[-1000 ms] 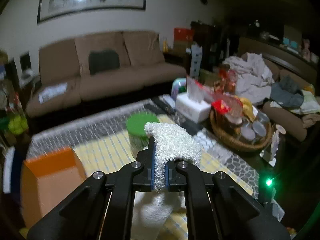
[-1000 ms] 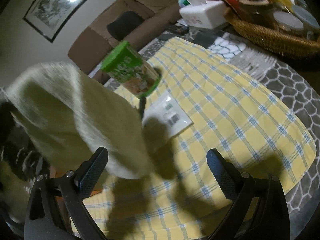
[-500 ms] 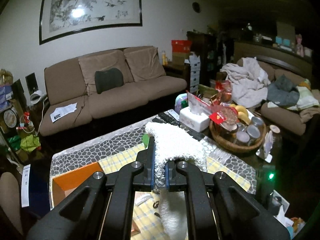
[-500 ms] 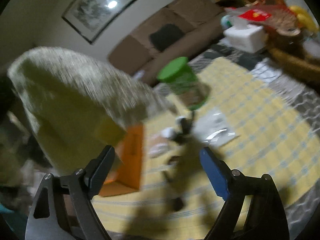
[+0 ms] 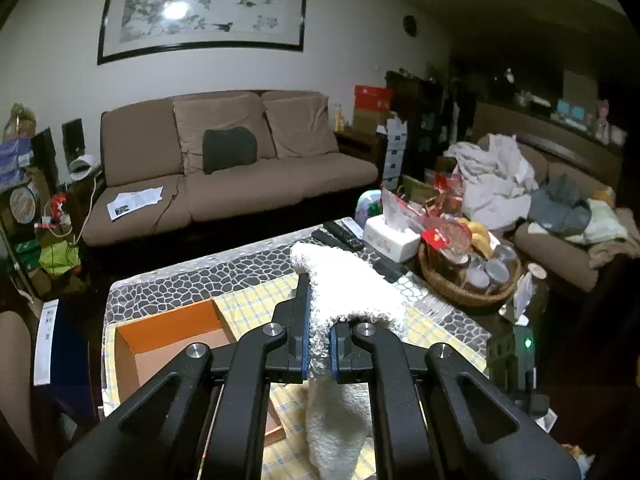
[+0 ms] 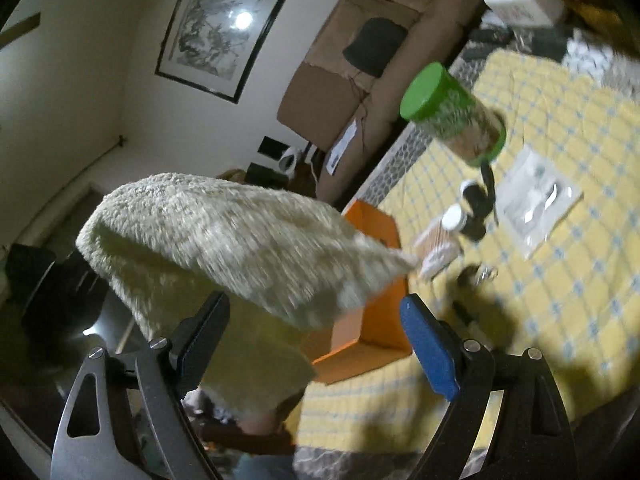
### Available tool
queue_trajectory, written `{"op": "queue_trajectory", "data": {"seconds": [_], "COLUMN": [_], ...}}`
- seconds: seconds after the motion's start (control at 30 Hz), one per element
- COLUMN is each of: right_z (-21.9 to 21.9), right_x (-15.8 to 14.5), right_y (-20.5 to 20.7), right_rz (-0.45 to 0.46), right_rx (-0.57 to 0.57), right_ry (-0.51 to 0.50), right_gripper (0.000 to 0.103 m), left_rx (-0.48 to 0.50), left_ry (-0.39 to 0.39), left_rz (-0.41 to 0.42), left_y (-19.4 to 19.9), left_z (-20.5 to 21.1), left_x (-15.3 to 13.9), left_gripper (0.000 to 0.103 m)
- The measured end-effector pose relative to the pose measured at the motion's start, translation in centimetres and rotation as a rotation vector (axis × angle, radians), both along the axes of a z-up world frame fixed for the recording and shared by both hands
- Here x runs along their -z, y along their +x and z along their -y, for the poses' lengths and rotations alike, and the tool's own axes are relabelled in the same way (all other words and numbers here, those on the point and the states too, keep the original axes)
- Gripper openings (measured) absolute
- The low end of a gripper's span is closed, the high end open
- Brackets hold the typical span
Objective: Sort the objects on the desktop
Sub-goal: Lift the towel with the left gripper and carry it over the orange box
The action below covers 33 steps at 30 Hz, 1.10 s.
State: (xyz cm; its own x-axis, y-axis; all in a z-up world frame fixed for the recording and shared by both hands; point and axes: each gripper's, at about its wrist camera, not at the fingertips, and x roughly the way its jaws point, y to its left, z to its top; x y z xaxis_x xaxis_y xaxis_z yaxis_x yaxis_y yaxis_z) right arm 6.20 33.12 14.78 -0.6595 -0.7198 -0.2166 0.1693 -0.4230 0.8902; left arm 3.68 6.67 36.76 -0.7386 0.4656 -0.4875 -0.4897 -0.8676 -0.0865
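Note:
My left gripper (image 5: 319, 332) is shut on a fluffy white towel (image 5: 344, 292) and holds it high above the table; the towel drapes over and hangs below the jaws. The same towel (image 6: 224, 248) fills the left of the right wrist view. My right gripper (image 6: 316, 336) is open and empty, beside the hanging towel. An open orange box (image 5: 168, 340) sits on the yellow checked cloth (image 5: 248, 300); it also shows in the right wrist view (image 6: 372, 320). A green-lidded jar (image 6: 452, 116), a clear packet (image 6: 536, 200) and small bottles (image 6: 468, 216) lie on the cloth (image 6: 560, 280).
A wicker basket (image 5: 468, 276) of snacks, a tissue box (image 5: 392, 236) and remotes (image 5: 340, 236) crowd the table's right side. A brown sofa (image 5: 224, 172) stands behind, and a laundry-covered chair (image 5: 540, 208) at the right.
My left gripper has risen and pulled back with the towel, so the box and table now lie lower. My right gripper has swung, and the towel hangs nearer its left finger.

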Motion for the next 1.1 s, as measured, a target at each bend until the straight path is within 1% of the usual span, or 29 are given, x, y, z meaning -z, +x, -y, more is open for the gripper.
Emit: {"op": "queue_trajectory", "data": {"seconds": [0.1,0.17,0.27,0.37,0.43,0.53,0.63,0.73,0.83,0.93,1.1], "right_z": [0.6,1.5,3.9,6.5,7.7,7.9,8.2,9.8,11.8,13.8,16.8], "right_x": [-0.1,-0.4,-0.9,-0.8,-1.1,-2.1,-4.2,-7.1,-9.1,-9.3,-8.4], "right_y": [0.4,0.2,-0.7,-1.1,-1.3,-2.0,-3.1,-4.2,-5.3,-6.8,-9.7], "right_rz": [0.006,0.000,0.003,0.010,0.005,-0.014,-0.031,-0.060,-0.078,-0.068,-0.034], "right_rx": [-0.033,-0.062,-0.121,-0.173,-0.174,-0.146,-0.128,-0.146,-0.168,-0.182,-0.195], "right_ry": [-0.046,-0.105,-0.178,-0.282,-0.320,-0.346,-0.322,-0.222,-0.139,-0.098,-0.038], "right_gripper": [0.089,0.089,0.090,0.090,0.090,0.090,0.090,0.090,0.090,0.090,0.090], "left_rx": [0.007,0.007,-0.002,-0.008,-0.013,-0.032,-0.066,-0.108,-0.141,-0.163,-0.201], "left_ry": [0.026,0.029,0.035,0.032,0.023,0.015,0.032,0.064,0.085,0.065,0.006], "left_rz": [0.010,0.005,0.003,0.003,0.001,0.005,0.024,0.060,0.086,0.090,0.090], "left_y": [0.4,0.8,1.5,1.9,2.3,2.5,1.7,0.1,-1.7,-3.0,-5.2], "left_z": [1.1,1.7,2.8,3.8,4.9,6.6,8.6,10.8,12.7,13.9,15.0], "left_x": [-0.3,-0.3,-0.4,-0.5,-0.5,-0.3,0.0,0.5,1.4,2.4,4.4], "left_gripper": [0.007,0.007,0.007,0.007,0.007,0.007,0.007,0.007,0.007,0.007,0.007]}}
